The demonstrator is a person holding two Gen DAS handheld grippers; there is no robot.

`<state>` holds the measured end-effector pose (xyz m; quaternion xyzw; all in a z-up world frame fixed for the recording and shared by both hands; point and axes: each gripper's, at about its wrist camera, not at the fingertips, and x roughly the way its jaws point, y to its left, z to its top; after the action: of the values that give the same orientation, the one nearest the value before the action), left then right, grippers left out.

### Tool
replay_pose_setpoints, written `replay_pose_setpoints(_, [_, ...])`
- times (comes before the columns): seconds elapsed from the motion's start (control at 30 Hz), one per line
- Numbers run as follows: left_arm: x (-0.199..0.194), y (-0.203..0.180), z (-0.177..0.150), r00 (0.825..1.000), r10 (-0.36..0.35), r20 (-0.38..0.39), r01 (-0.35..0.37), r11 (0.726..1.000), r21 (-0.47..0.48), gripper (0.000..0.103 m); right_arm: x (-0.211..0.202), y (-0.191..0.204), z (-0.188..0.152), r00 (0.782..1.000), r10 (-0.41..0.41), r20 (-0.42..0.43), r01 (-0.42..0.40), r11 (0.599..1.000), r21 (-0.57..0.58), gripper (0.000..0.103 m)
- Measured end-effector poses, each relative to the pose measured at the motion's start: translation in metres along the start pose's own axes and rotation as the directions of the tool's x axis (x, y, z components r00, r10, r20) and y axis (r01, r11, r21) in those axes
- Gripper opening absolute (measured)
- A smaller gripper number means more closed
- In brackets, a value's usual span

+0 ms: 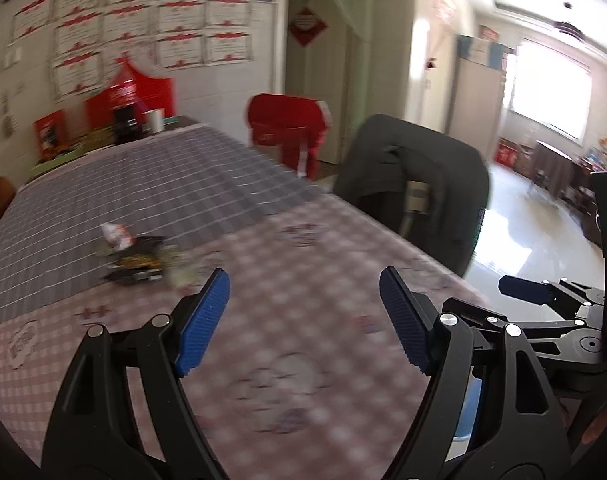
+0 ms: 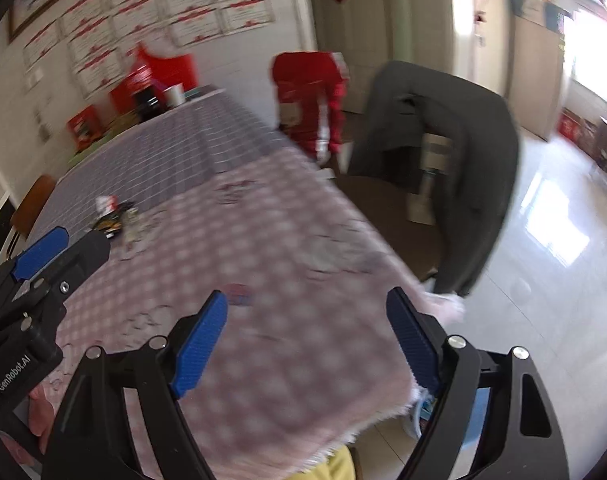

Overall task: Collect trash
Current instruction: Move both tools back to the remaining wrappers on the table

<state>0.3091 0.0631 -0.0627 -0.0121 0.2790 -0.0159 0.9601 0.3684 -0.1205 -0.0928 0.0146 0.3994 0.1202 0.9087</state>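
A small heap of crumpled wrappers lies on the long cloth-covered surface, left of middle. At its far end stand a white paper cup and red boxes. Two jacket-draped chairs stand along its right side.

The left gripper has two black plastic arms with triangular cut-outs and round silver pivot pins on top. Each finger carries a flat blue pad with fine ribs across its surface. The right gripper has the same build: black linkage arms, silver pins, ribbed blue pads. In the right wrist view the side of the left gripper's black body bears white lettering, "GenRobot.AI".
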Motion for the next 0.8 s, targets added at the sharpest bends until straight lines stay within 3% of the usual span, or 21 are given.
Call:
replay_pose_setpoints(0.47, [0.009, 0.142, -0.006, 0.981, 0.182, -0.074, -0.191, 0.970, -0.148, 0.077, 0.076, 0.149, 0.039, 0.994, 0.090, -0.061, -0.101, 0.970, -0.220, 0.080])
replay_pose_setpoints(0.8, [0.040, 0.208, -0.009, 0.964, 0.186, -0.191, -0.229, 0.943, -0.241, 0.077, 0.160, 0.207, 0.069, 0.982, 0.096, -0.163, -0.145, 0.935, -0.324, 0.080])
